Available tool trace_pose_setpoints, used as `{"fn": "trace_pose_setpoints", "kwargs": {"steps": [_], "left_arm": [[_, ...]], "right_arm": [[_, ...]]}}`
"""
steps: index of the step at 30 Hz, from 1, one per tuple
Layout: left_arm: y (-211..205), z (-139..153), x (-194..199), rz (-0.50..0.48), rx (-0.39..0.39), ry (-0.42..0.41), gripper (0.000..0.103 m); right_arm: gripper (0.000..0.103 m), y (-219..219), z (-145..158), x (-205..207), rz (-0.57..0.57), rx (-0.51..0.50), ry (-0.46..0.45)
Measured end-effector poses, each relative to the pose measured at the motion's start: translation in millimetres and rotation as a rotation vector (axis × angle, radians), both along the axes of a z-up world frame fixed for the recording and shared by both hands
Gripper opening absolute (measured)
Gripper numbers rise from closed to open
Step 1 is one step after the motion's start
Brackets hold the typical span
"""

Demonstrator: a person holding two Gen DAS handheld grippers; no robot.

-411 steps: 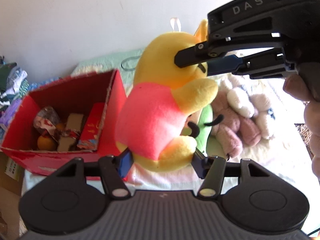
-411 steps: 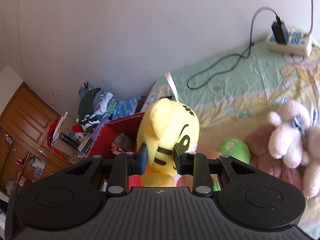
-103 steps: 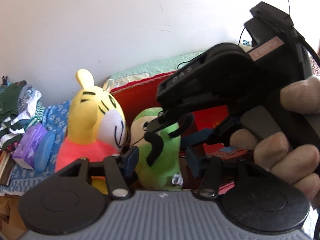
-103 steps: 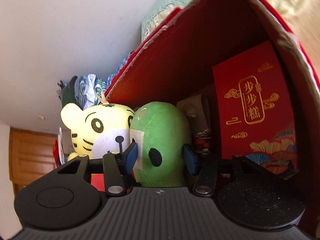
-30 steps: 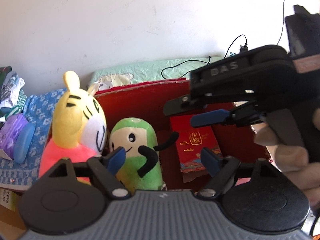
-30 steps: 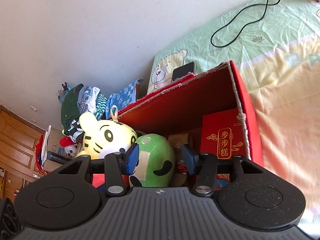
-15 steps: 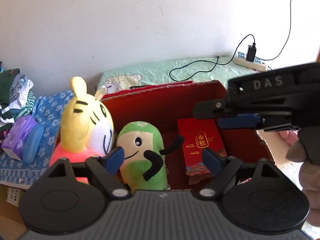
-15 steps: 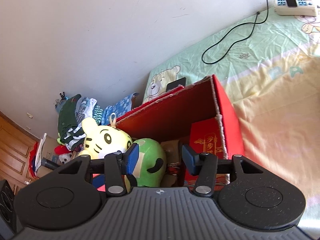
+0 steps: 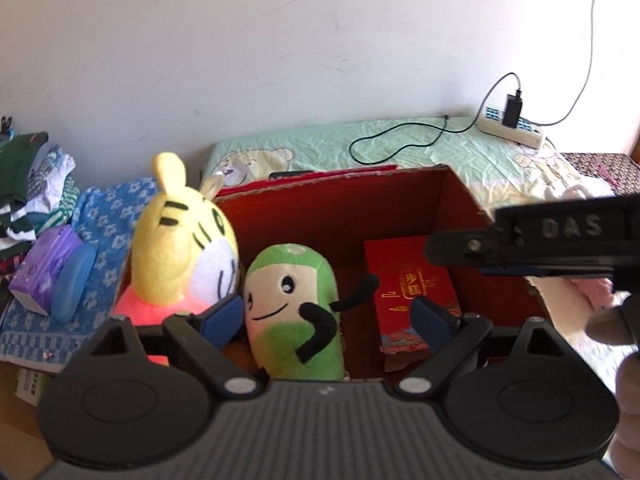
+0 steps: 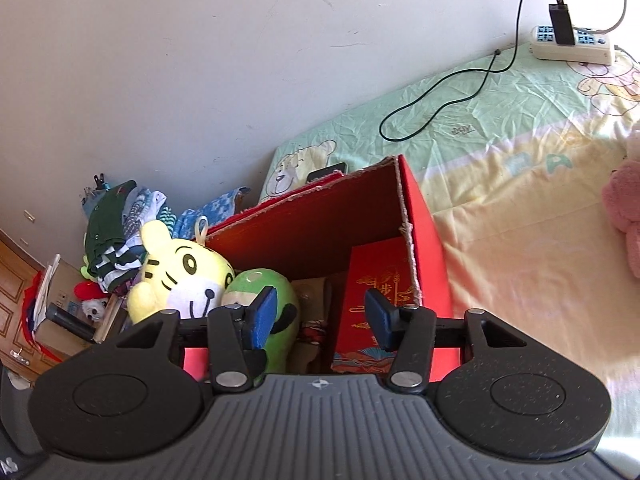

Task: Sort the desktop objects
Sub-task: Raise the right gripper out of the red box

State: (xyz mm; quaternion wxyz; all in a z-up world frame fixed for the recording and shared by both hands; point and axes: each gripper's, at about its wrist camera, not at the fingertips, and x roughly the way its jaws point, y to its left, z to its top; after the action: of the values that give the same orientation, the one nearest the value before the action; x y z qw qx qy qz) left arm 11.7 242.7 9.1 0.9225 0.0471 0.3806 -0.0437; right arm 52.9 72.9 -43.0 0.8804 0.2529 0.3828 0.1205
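Note:
A green plush stands upright in the red cardboard box, beside a yellow tiger plush and a red gift packet. My left gripper hovers at the box's near edge. Its jaws are opening around the green plush, and the pads do not press on it. My right gripper is open and holds nothing. It sits above the near rim of the red box, with the green plush and the tiger plush beyond its left finger.
The box rests on a bed sheet with a power strip, a black cable and a pink plush at the right. A pile of clothes and a purple tissue pack lie left of the box.
My left jaws have spread wider around the green plush. My right gripper has drawn back from the box, to the right in the left wrist view. Both plush toys stay put.

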Motion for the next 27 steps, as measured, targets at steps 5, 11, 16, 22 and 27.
{"fn": "trace_pose_setpoints", "kwargs": {"steps": [5, 11, 16, 22, 27], "left_arm": [[1, -1, 2, 0.017, 0.011, 0.011, 0.092], [-2, 1, 2, 0.025, 0.030, 0.008, 0.091], [-5, 3, 3, 0.034, 0.032, 0.025, 0.091], [-10, 5, 2, 0.055, 0.057, 0.029, 0.091], [-10, 10, -2, 0.111, 0.061, 0.037, 0.091]], "right_arm": [[0.053, 0, -1, -7, -0.001, -0.003, -0.005], [0.053, 0, -4, -14, -0.031, -0.019, -0.014], [0.051, -5, -7, -19, -0.073, -0.012, -0.025], [0.051, -1, -5, -26, -0.052, -0.054, -0.047], [0.052, -9, -5, -25, -0.017, 0.002, -0.035]]}}
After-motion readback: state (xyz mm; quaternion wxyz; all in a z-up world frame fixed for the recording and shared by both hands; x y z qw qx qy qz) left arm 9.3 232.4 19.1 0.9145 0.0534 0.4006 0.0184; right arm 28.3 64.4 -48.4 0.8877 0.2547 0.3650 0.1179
